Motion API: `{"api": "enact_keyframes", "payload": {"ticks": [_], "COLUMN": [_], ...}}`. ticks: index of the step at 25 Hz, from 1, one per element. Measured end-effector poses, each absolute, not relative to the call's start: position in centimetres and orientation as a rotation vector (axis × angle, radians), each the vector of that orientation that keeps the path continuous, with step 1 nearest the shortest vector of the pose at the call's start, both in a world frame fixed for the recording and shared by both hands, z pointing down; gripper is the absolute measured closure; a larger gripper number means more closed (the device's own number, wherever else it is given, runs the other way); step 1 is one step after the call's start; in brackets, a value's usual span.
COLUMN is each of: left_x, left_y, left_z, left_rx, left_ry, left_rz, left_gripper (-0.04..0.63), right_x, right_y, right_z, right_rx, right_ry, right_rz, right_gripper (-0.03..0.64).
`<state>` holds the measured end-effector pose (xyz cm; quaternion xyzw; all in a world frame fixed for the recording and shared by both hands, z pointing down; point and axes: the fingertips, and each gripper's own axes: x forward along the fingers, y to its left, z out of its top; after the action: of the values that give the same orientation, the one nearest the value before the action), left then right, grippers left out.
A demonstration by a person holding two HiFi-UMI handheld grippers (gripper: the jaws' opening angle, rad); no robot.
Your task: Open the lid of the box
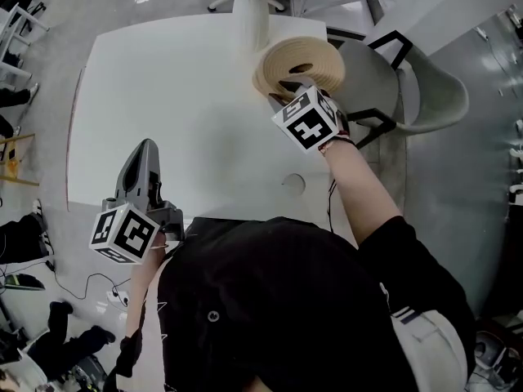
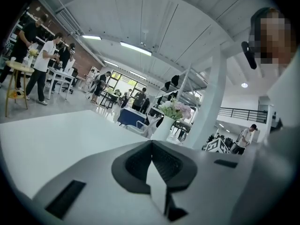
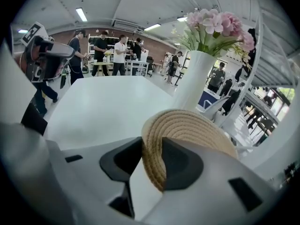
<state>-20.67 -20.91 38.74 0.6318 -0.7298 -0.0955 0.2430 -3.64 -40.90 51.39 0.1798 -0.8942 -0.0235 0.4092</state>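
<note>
A round woven straw box point(image 1: 300, 60) stands at the far right of the white table point(image 1: 163, 96), next to a vase. My right gripper point(image 1: 288, 98) reaches onto its near rim; the marker cube hides most of the fingers in the head view. In the right gripper view the tilted woven lid point(image 3: 187, 130) stands on edge between the two dark pads, which press on its rim, so the right gripper point(image 3: 152, 149) is shut on it. My left gripper point(image 1: 145, 147) rests over the near left edge of the table, and in its own view the left gripper point(image 2: 151, 146) has its jaws together with nothing between them.
A white ribbed vase point(image 1: 250, 15) with pink flowers point(image 3: 216, 25) stands just behind the box. A pale chair point(image 1: 433, 96) is beyond the table's right edge. A small round cap point(image 1: 292, 184) sits in the tabletop near me. People stand in the distant room.
</note>
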Motion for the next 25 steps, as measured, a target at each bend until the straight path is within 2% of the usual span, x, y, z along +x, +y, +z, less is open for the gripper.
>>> {"api": "enact_keyframes", "payload": {"ticks": [25], "left_x": [-20.1], "left_y": [-20.9], "left_z": [40.7], "left_rx": [1.695], "left_ry": [-1.948], "left_rz": [-0.257], "left_gripper": [0.586], "right_x": [-3.1], "right_y": [-41.9], "right_z": [47.4], "right_rx": [0.47], "right_ry": [-2.435], "right_rz": [0.286], "right_gripper": [0.505]}}
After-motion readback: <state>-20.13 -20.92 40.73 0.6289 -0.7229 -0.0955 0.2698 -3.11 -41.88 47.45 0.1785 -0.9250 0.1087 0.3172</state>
